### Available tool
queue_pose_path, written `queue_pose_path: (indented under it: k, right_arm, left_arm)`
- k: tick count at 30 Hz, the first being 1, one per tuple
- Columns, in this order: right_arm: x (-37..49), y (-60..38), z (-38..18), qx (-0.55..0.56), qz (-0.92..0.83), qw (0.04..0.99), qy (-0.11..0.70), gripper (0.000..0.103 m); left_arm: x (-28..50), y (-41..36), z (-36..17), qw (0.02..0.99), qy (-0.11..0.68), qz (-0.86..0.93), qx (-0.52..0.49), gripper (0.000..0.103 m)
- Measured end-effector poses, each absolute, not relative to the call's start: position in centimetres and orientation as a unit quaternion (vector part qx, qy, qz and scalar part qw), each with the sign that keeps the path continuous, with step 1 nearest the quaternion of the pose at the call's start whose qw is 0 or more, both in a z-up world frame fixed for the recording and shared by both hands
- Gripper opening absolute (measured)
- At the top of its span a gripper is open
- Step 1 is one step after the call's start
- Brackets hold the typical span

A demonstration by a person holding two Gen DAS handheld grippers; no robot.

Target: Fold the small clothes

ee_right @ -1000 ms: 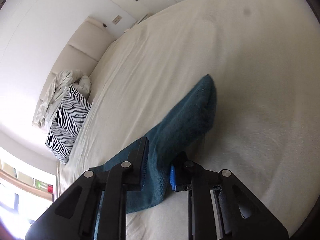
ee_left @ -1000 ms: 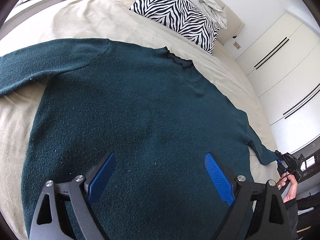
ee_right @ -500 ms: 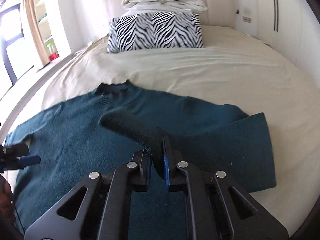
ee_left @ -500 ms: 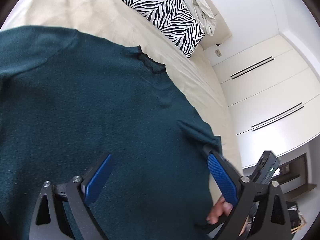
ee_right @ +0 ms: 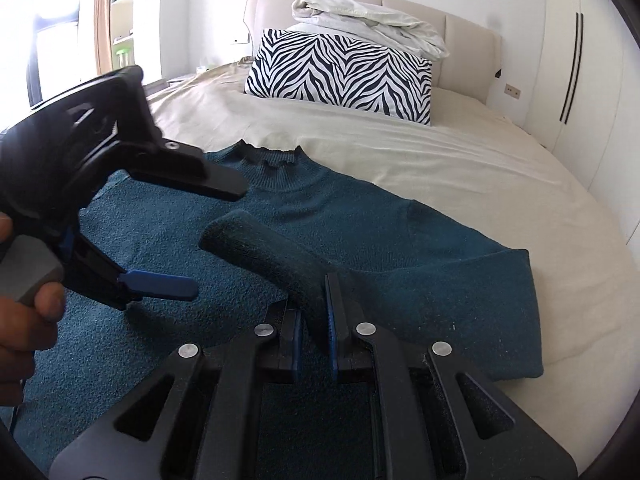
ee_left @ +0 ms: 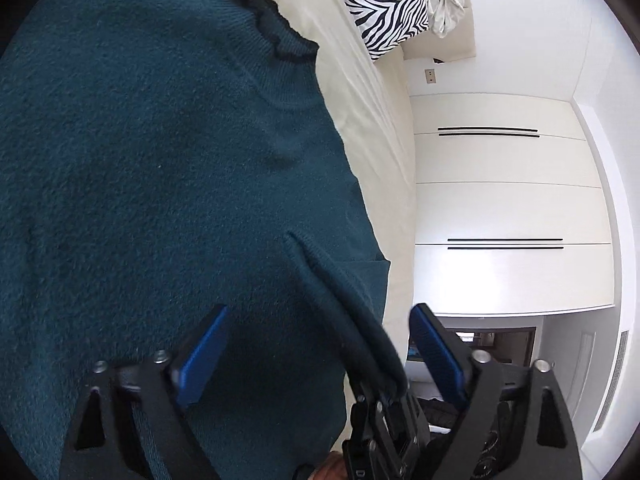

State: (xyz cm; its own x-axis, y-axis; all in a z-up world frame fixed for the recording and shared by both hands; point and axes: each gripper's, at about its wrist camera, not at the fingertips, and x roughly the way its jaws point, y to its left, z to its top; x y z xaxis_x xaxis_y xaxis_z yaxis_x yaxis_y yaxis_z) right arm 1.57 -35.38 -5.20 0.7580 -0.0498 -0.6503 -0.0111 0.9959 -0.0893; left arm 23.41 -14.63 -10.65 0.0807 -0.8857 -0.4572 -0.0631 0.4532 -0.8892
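While the right gripper [ee_right: 314,312] jaws clamp the sweater [ee_right: 360,232] sleeve, the left gripper [ee_left: 320,354] jaws are closing, sleeve between them unpinched.

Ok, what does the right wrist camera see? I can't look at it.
The right gripper pinches the sleeve of a teal sweater spread on a cream bed. The left gripper, fingers closing on nothing, hovers at the left; a zebra pillow sits behind.

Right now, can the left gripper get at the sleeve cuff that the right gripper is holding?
Probably yes. The left gripper hangs beside the sleeve cuff with nothing between them, its jaws apart and closing. The right gripper clamps the sleeve lower down, leaving the tip free.
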Motion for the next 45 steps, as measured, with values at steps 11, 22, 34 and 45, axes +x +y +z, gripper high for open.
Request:
queue_pose_path:
  k: [11, 22, 34, 45]
  right_arm:
    - [-0.1, -35.5, -5.0, 0.012, 0.029, 0.933, 0.358, 0.019]
    - [-3.7, -47.8, -8.8, 0.455, 0.051, 0.828, 0.324, 0.065]
    - [-1.1, -52.8, -14.0, 0.630, 0.038, 0.720, 0.290, 0.064]
    - [-2.3, -57.3, -15.8, 0.674, 0.015, 0.710, 0.205, 0.057]
  left_arm:
    - [25.8, -13.6, -6.0, 0.676, 0.572, -0.339, -0.319, 0.008]
    - [28.5, -5.9, -1.5, 0.765, 0.519, -0.286, -0.252, 0.008]
    - [29.3, -4.3, -6.0, 0.776, 0.529, -0.249, -0.238, 0.008]
    - [29.2, -4.2, -9.9, 0.773, 0.548, -0.221, -0.231, 0.009]
